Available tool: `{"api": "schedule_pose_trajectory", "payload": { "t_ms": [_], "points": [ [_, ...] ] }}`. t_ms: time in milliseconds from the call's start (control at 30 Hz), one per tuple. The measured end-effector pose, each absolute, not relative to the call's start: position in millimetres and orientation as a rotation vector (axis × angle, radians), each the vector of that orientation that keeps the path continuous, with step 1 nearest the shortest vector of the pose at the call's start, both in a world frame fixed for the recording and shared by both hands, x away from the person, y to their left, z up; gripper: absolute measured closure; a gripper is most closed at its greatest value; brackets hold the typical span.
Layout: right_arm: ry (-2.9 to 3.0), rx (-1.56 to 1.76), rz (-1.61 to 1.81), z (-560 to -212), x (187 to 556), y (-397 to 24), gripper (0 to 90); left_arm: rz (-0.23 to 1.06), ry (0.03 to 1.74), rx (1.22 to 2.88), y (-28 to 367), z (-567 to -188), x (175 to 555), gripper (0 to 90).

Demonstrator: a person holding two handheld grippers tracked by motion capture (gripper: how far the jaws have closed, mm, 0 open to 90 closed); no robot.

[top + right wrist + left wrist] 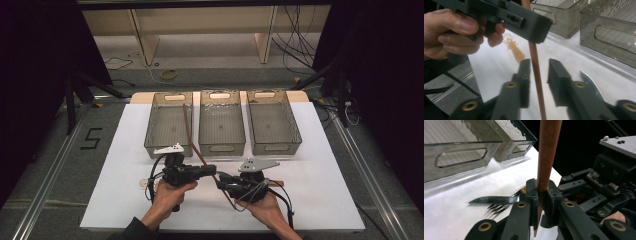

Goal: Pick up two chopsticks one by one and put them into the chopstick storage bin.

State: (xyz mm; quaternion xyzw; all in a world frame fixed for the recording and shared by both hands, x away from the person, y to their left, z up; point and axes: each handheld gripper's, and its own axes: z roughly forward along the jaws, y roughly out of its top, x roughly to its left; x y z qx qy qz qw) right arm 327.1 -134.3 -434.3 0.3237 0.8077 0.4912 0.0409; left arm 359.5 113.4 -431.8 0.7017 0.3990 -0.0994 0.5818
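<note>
A long brown chopstick (192,140) slants from the left bin down toward the table's front. My left gripper (212,169) is shut on it; in the left gripper view the pads (532,192) clamp the stick (548,152) near its pointed lower end. My right gripper (220,182) sits just below and to the right of it. In the right gripper view its jaws stand apart (539,80) with the chopstick (536,70) between them, close to the left pad, a clear gap to the right pad.
Three grey see-through bins (169,125) (221,122) (273,121) stand in a row at the back of the white mat. A serrated knife (494,200) and a fork (501,207) lie under the grippers. A translucent orange spoon (514,48) lies by the left hand.
</note>
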Motion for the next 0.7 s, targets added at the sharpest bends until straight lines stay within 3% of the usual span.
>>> {"api": "schedule_pose_trajectory", "payload": {
  "t_ms": [433, 700],
  "points": [
    [2.481, 1.051, 1.446, -438, 331, -159, 45.3, -0.183, 0.966, 1.596, 143, -416, 370, 82.4],
    [2.444, 1.074, 1.435, -438, 330, -171, 40.8, -0.139, 0.996, 1.558, 170, -405, 381, 82.4]
  ]
}}
